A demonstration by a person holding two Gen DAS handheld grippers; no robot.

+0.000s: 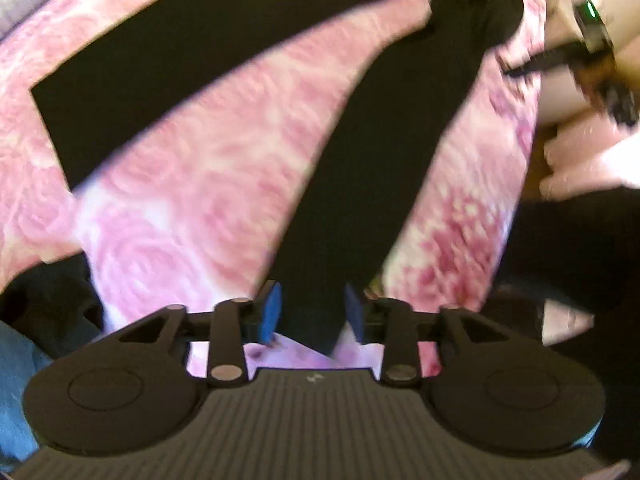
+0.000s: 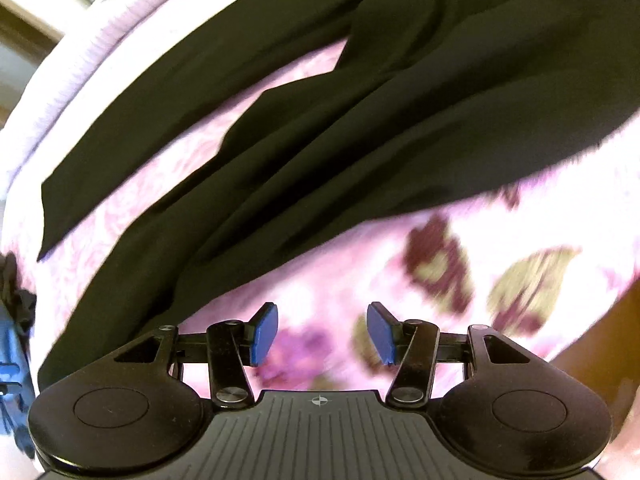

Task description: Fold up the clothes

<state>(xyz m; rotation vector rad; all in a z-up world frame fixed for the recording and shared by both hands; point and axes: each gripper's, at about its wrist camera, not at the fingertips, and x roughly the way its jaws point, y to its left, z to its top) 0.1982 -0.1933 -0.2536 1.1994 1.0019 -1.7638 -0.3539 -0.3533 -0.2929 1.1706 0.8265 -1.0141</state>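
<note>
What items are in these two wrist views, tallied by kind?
Black trousers: 1
Pink floral bedspread: 1
Handheld grippers: 2, left gripper and right gripper
Dark and blue clothing at the left edge: 1 heap, pieces too blurred to separate
Total: 5

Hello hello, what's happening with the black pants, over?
Left gripper fingers astride one leg end, grip unclear. Right gripper open, empty. Black pants spread on pink blanket, legs apart. Nothing blocking.
</note>
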